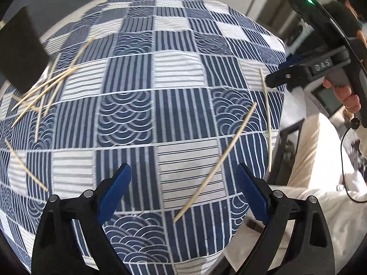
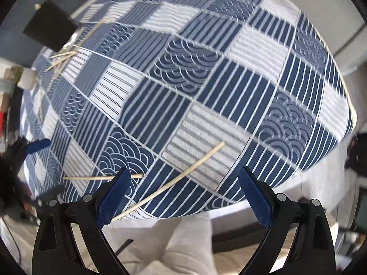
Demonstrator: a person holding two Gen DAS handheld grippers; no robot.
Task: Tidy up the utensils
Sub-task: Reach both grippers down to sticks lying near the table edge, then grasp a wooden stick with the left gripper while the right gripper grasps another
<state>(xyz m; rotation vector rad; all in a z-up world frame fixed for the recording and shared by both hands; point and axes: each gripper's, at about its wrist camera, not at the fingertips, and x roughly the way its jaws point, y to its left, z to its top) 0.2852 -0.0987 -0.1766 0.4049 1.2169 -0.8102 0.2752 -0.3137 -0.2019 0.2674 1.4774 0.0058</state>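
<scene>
The left hand-held gripper (image 1: 183, 192) points steeply down at the bench with its blue pads (image 1: 114, 192) spread wide and nothing between them; no earlier view is at hand to compare. A single bamboo chopstick (image 1: 215, 162) lies on the cloth just ahead of it, running diagonally from near the right pad up toward the far right edge, closer to that pad than to the left one, and not touched by either. A second chopstick (image 1: 267, 121) lies almost along the right edge of the bench, beside the first but apart from it. The right hand-held gripper (image 2: 184, 194) likewise hangs released, its blue pads (image 2: 254, 199) wide apart over the near edge of the bench; in its own view one chopstick (image 2: 169, 183) curves from the left pad up and to the right, and another (image 2: 91, 178) lies nearly level, its end passing behind that left pad. In the left wrist view a hand (image 1: 344, 96) grips its black handle at the right. The blue-and-white patchwork tablecloth (image 1: 142, 73) covers the bench. At the far left corner a loose heap of chopsticks (image 1: 43, 89) lies crossed beside a black box (image 1: 20, 52).
</scene>
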